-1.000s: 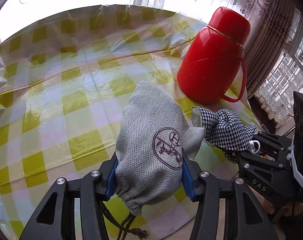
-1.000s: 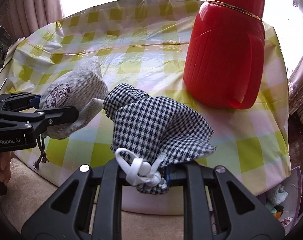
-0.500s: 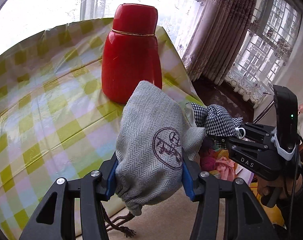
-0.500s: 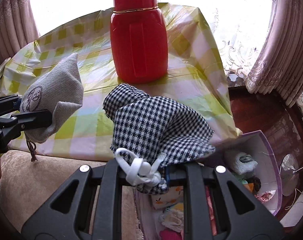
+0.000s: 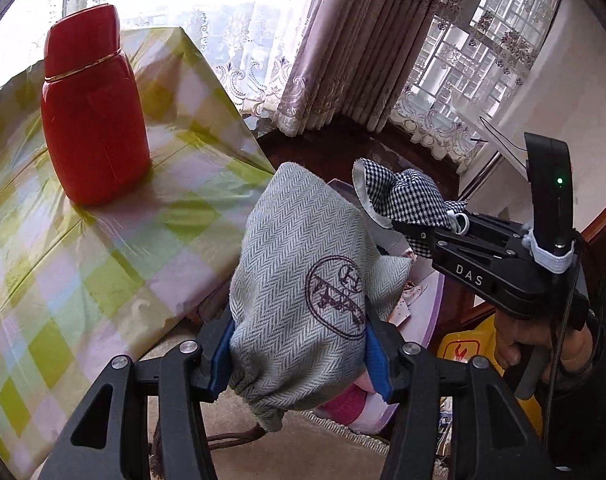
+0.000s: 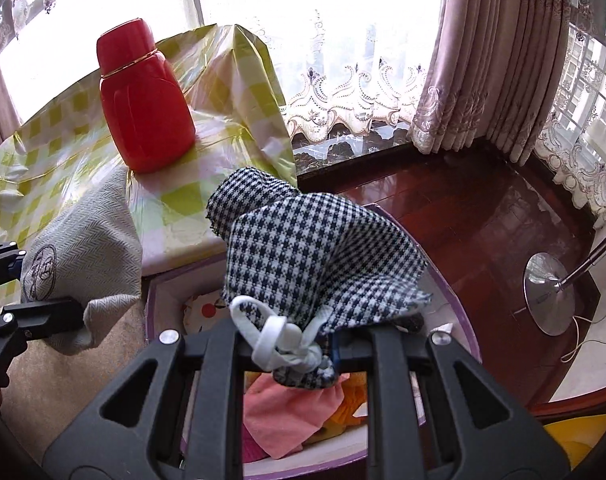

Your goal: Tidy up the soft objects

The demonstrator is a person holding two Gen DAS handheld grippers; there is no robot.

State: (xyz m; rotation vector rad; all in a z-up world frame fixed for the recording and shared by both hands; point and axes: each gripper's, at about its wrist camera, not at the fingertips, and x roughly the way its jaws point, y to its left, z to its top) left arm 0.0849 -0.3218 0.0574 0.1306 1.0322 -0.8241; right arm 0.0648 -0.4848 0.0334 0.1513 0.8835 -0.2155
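My left gripper (image 5: 299,344) is shut on a grey herringbone drawstring pouch (image 5: 303,272) with a round stamped logo, held in the air just past the table's corner. To its right, my right gripper (image 5: 423,228) is shut on the neck of a black-and-white houndstooth pouch (image 5: 403,196). In the right wrist view the houndstooth pouch (image 6: 319,256) hangs from the right gripper (image 6: 299,344) above a white box with a purple rim (image 6: 459,304) that holds pink and orange soft things. The grey pouch (image 6: 83,256) and left gripper (image 6: 27,284) sit at the left, beside the box.
A red thermos (image 5: 95,120) stands near the corner of the table with a green checked cloth (image 5: 43,280). Dark wooden floor, curtains and a lamp's metal base (image 6: 547,292) lie to the right. A hand holds the right gripper over something yellow (image 5: 463,352).
Both grippers have swung right with their pouches, from over the table to past its corner. The box of soft things has come into view under the right gripper.
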